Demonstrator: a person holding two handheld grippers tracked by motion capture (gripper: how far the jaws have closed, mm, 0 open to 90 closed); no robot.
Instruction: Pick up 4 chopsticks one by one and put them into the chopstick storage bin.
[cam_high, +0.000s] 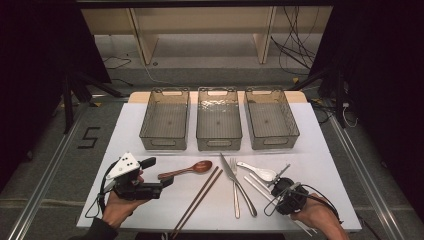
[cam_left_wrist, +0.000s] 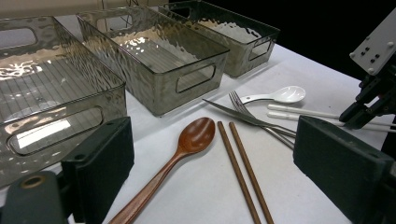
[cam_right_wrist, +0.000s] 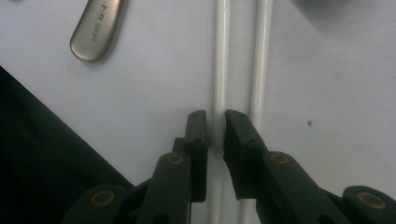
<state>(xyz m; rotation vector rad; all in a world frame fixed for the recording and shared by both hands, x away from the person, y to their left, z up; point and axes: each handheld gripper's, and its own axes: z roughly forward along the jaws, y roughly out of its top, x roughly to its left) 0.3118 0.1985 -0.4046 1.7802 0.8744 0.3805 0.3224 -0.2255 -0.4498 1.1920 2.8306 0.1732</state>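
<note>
White table (cam_high: 320, 165) lying under three far bins (cam_high: 219, 120), left gripper (cam_high: 159, 176) idling wide open and empty near the wooden spoon (cam_high: 187, 170), right gripper (cam_right_wrist: 215, 128) pinching nearly shut around one white chopstick (cam_right_wrist: 221, 56) at near right, pad contact hard to confirm.

Both hand-held tools are black: the left gripper (cam_high: 161, 173) carries a grey three-cornered plate with dark dots on top and thick foam-like pads, the right gripper (cam_right_wrist: 215, 128) shows brass-coloured pivot screws and looping black cable, beside what seems a dark sleeve.
</note>
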